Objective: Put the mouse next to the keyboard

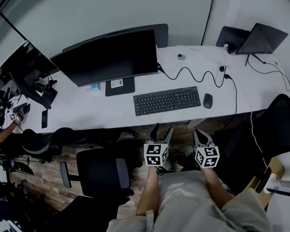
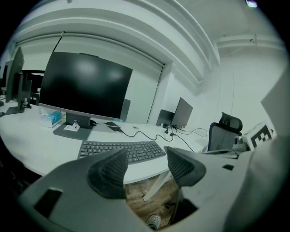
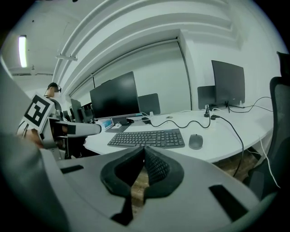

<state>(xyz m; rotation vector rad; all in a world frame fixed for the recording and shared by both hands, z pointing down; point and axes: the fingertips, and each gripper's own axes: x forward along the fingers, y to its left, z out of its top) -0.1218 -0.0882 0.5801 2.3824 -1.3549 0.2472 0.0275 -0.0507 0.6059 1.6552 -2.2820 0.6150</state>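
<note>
A dark oval mouse (image 1: 207, 100) sits beside the black keyboard (image 1: 167, 101) on the white bench (image 1: 87, 117). The left gripper (image 1: 162, 131) has its jaws apart and empty, and the right gripper (image 1: 198, 134) has its jaws together.

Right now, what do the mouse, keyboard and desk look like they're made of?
Mouse: probably plastic, matt dark grey, smooth rounded shell.
Keyboard: likely plastic too, matt black, rows of moulded keys.
Desk: white, smooth top with a faint sheen; laminate or painted board, I can't tell which.
</note>
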